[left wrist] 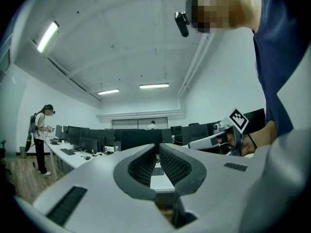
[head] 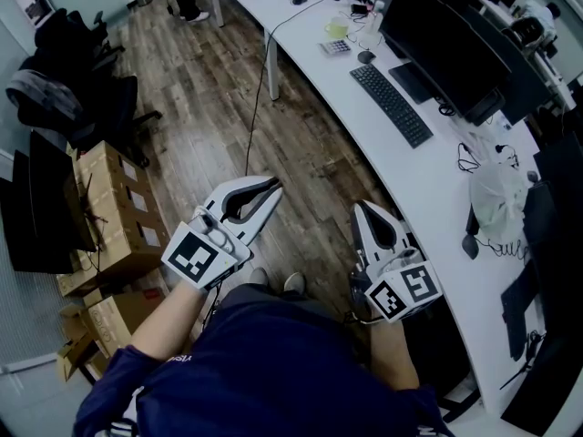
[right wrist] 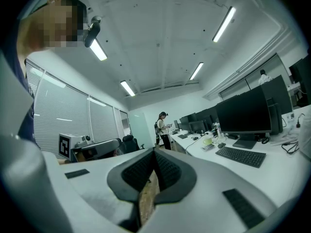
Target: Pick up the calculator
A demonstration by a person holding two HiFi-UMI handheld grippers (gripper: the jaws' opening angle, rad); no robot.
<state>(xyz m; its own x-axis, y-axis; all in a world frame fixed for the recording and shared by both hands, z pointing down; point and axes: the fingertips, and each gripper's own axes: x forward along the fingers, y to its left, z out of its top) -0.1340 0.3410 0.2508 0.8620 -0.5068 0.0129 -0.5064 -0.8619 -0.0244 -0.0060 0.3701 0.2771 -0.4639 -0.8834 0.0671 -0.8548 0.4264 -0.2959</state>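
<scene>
The calculator (head: 335,47) is a small grey keypad lying far off on the long white desk (head: 428,180), beside a pale green cup (head: 337,29). In the right gripper view the calculator (right wrist: 208,147) shows small, well beyond the jaws. My left gripper (head: 275,188) and my right gripper (head: 358,207) are held level over the wooden floor, close to my body and far short of the desk's far end. Both are shut with nothing between the jaws. The left gripper (left wrist: 158,148) and the right gripper (right wrist: 154,152) each show their tips meeting.
A black keyboard (head: 392,105) and a monitor (head: 446,48) sit on the desk nearer than the calculator. A white plastic bag (head: 496,198) lies further right. Cardboard boxes (head: 109,217) and an office chair (head: 64,80) stand at the left. A person (right wrist: 163,127) stands by the far desk.
</scene>
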